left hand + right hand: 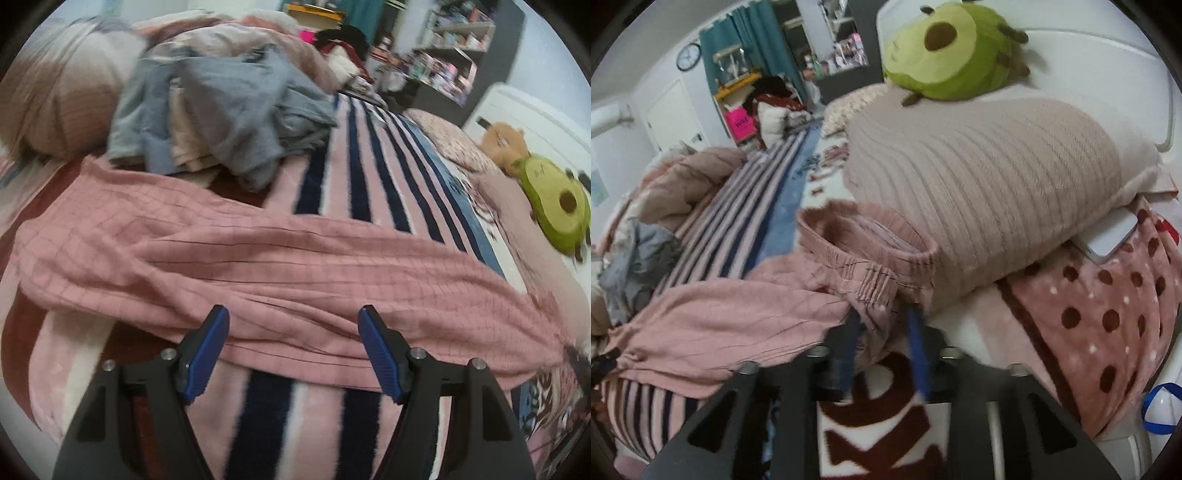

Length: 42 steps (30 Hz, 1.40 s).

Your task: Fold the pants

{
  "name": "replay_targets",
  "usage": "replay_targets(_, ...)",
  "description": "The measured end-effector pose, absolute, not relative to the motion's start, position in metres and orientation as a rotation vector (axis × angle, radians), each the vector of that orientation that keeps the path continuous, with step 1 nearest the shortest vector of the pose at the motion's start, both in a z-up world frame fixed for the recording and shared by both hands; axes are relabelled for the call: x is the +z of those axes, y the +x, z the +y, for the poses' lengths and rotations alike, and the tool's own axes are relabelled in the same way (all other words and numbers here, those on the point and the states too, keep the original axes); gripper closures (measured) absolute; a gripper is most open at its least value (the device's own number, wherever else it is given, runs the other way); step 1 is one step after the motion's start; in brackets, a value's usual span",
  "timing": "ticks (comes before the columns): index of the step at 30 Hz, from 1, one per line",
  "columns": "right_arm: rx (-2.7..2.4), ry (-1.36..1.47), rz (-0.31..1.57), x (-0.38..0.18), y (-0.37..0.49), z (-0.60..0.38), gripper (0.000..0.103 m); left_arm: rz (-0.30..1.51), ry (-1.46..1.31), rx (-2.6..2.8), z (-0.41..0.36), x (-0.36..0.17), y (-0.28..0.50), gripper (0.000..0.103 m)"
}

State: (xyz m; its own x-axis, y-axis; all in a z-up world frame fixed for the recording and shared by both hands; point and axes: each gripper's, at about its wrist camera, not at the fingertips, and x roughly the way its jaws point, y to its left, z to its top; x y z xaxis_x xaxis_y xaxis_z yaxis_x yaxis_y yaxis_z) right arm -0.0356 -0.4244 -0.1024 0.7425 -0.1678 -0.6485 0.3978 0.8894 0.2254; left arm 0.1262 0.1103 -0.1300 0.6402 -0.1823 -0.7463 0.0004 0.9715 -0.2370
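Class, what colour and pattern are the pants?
Pink pants with a thin grid check, clearest in the left wrist view.

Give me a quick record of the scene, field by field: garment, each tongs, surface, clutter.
garment: pink pants laid out across the bed
left tongs: open, at the pants' near edge
right tongs: shut on the pants beside the waistband
surface: striped blanket
clutter: grey clothes pile, avocado plush, beige pillow

Soft, even indoor light with faint shadows and no glare. Both fisheye views bend strongly toward dark vignetted corners. Motion blur smears everything.
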Motion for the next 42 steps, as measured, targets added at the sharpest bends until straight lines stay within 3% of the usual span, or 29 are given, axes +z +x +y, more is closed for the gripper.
replay_targets(11, -0.099, 0.345, 0.652, -0.085, -0.019, -0.375, 0.070, 0.921, -0.328, -0.008, 0.152, -0.147, 0.151, 0.035)
replay_targets(12, -0.089, 0.340, 0.655, -0.086, -0.018, -0.371, 0.070, 0.931, -0.322, 0.031, 0.157, -0.151, 0.156, 0.039)
replay_targets(13, -0.082, 0.336, 0.657, -0.086, -0.016, -0.368, 0.070, 0.940, -0.319, 0.047, 0.160, -0.154, 0.157, 0.054)
replay_targets(14, -0.075, 0.334, 0.660, -0.087, -0.015, -0.366, 0.070, 0.951, -0.313, 0.065, 0.162, -0.157, 0.158, 0.062)
replay_targets(16, -0.062, 0.335, 0.664, -0.087, -0.014, -0.362, 0.070, 0.958, -0.284, 0.098, 0.167, -0.160, 0.156, 0.094)
replay_targets(18, -0.055, 0.335, 0.669, -0.089, -0.013, -0.359, 0.070, 0.959, -0.278, 0.102, 0.173, -0.160, 0.151, 0.099)
replay_targets(24, -0.027, 0.341, 0.684, -0.093, -0.007, -0.349, 0.070, 0.898, -0.339, 0.174, 0.210, -0.146, 0.132, 0.095)
replay_targets(26, -0.015, 0.332, 0.686, -0.092, -0.004, -0.344, 0.070, 0.869, -0.347, 0.185, 0.223, -0.135, 0.129, 0.076)
replay_targets(27, -0.005, 0.323, 0.687, -0.091, -0.002, -0.340, 0.070, 0.850, -0.344, 0.200, 0.229, -0.128, 0.128, 0.061)
replay_targets(28, 0.003, 0.316, 0.686, -0.091, 0.000, -0.337, 0.070, 0.836, -0.349, 0.208, 0.235, -0.122, 0.129, 0.055)
replay_targets(36, 0.058, 0.308, 0.697, -0.090, 0.017, -0.316, 0.070, 0.856, -0.305, 0.117, 0.265, -0.105, 0.180, 0.052)
replay_targets(42, 0.060, 0.296, 0.707, -0.090, 0.020, -0.310, 0.070, 1.034, -0.220, 0.016, 0.256, -0.136, 0.213, 0.052)
